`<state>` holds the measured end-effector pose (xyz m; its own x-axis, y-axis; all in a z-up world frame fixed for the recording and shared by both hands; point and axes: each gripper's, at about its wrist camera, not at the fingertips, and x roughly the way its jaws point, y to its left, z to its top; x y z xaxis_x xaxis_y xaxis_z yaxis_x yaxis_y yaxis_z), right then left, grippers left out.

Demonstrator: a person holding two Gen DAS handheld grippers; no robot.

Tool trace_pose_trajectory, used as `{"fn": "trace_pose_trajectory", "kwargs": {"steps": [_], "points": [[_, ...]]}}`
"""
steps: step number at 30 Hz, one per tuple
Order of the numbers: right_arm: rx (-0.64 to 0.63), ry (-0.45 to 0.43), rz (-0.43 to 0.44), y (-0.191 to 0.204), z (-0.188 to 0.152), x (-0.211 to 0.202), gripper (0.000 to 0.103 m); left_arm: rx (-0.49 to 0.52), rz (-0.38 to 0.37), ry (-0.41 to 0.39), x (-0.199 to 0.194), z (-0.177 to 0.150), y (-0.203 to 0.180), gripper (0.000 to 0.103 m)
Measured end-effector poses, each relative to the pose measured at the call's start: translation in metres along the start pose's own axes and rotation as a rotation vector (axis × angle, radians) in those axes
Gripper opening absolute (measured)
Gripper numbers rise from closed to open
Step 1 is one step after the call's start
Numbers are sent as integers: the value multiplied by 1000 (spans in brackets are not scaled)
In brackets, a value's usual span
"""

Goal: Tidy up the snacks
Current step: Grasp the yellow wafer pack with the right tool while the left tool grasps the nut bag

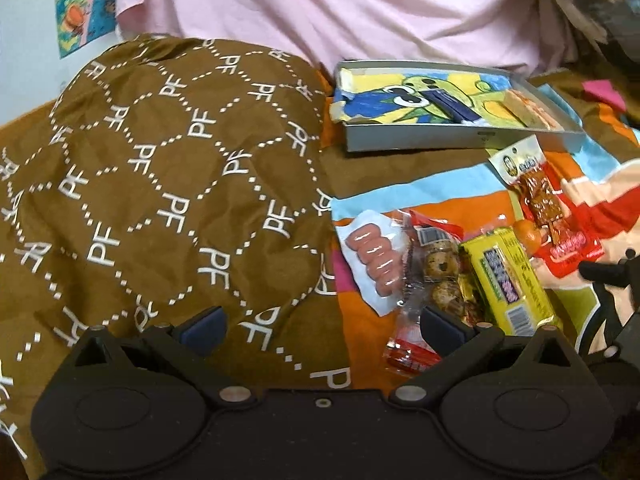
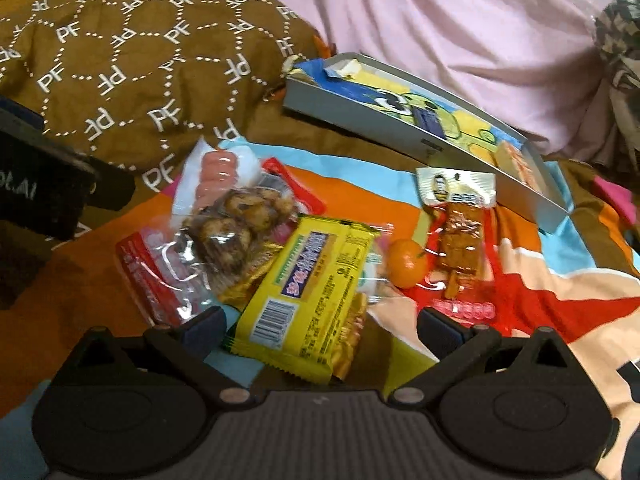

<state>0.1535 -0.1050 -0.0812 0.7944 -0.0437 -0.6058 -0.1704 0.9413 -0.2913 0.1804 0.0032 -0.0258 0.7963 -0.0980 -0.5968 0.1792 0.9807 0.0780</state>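
A heap of snacks lies on a colourful cloth: a yellow wafer pack (image 2: pixel 316 284) (image 1: pixel 508 276), a clear bag of cookies (image 2: pixel 236 216) (image 1: pixel 440 276), a pack of pink sausages (image 2: pixel 216 176) (image 1: pixel 372 260), a small orange (image 2: pixel 408 262) (image 1: pixel 528 232) and a red-and-clear pack of dried brown snack (image 2: pixel 460 236) (image 1: pixel 544 208). A shallow grey tray (image 1: pixel 452 140) (image 2: pixel 360 114) with a cartoon lining stands behind them and holds a dark blue pack (image 1: pixel 452 106) and a pale orange pack (image 1: pixel 528 110). My left gripper (image 1: pixel 320 326) is open over the brown fabric, left of the heap. My right gripper (image 2: pixel 322 328) is open above the yellow pack's near end.
A brown "PF"-patterned cover (image 1: pixel 160 180) bulges on the left. Pink fabric (image 1: pixel 340 8) fills the background. The right gripper's black body (image 1: pixel 612 280) shows at the left wrist view's right edge; the left gripper's body (image 2: pixel 44 196) at the right wrist view's left edge.
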Motion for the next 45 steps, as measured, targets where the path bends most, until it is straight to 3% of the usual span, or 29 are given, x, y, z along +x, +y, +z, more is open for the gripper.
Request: {"fn": "trace_pose_trajectory", "kwargs": {"steps": [6,12,16,25,28,33,40,45], "points": [[-56,-14,20,-23,1,-6,103,47,14,6,2,4,-17,102],[-317,-104,43,-28,-3,-8,103,114,6,3,6,5,-39,102],[-420,-142,78,-29,-12,-12,103,165,19,-16,10,5,-51,102],[-427,-121,160,-42,-5,-7,100,387,40,-31,24,-3,-81,102],[-476,-147,158,-43,-8,-3,95,480,39,-34,27,-7,-90,102],[-449,-125,238,-50,-2,1,82,582,41,-21,33,-10,-102,101],[-453,-115,298,-57,-1,0,66,605,53,12,41,-8,-104,96],[-444,-106,307,-60,-2,2,63,642,62,1,42,-8,-110,82]]}}
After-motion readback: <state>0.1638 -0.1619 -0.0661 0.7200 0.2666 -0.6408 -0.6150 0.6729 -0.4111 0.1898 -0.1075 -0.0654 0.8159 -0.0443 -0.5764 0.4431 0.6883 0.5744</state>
